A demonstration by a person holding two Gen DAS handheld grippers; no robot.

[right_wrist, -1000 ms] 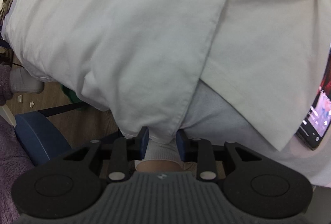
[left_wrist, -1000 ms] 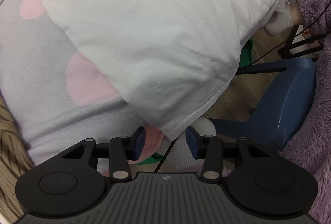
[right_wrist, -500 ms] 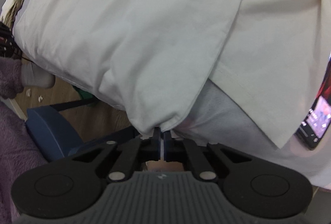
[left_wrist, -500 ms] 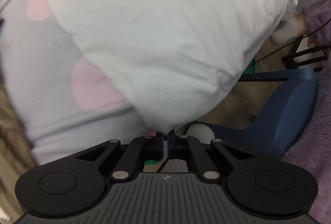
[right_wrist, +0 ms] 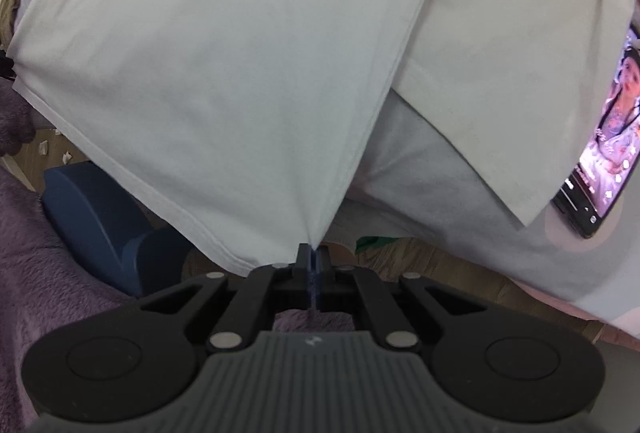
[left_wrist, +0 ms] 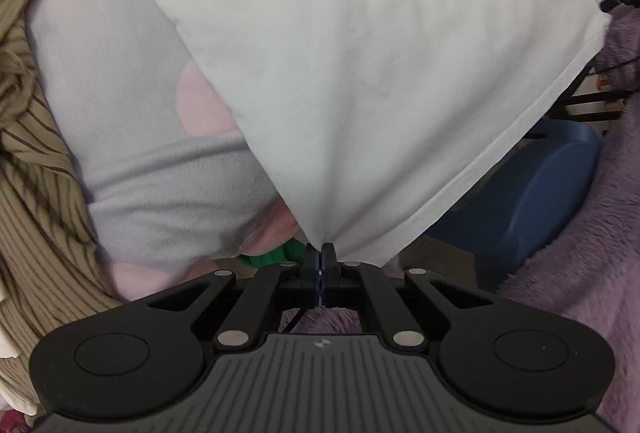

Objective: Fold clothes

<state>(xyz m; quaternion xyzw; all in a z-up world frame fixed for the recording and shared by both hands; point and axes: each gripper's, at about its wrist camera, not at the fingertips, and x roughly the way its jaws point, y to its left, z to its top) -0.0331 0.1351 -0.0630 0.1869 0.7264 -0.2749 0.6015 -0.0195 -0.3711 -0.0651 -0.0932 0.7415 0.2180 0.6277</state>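
The left gripper (left_wrist: 320,256) has its two blue pads pressed together on a bottom corner of the white garment (left_wrist: 360,53); the cloth gathers into a point at the pads and fans upward and outward from there, creases radiating from the pinch. The right gripper (right_wrist: 312,257) is likewise clamped on the other bottom corner of the same white garment (right_wrist: 224,65); here too the fabric narrows to a tip at the pads, with the hem running away to the left and a folded side edge running up to the right. Between the two pinches the hem stretches across, so the garment's long axis runs away from the grippers toward the far side; it lies over a grey blanket with pink spots (left_wrist: 132,137), its near end lifted off it.

Left of the garment, in the left view, lies a heap of brown striped cloth (left_wrist: 36,193); to the right sits a blue chair (left_wrist: 540,193), with purple fleece (left_wrist: 592,273) nearer still. In the right view a cream garment (right_wrist: 520,45) lies partly under the white one on its right; beyond it, on the blanket, lies a phone (right_wrist: 608,137) with its screen lit. No containers show in either view.
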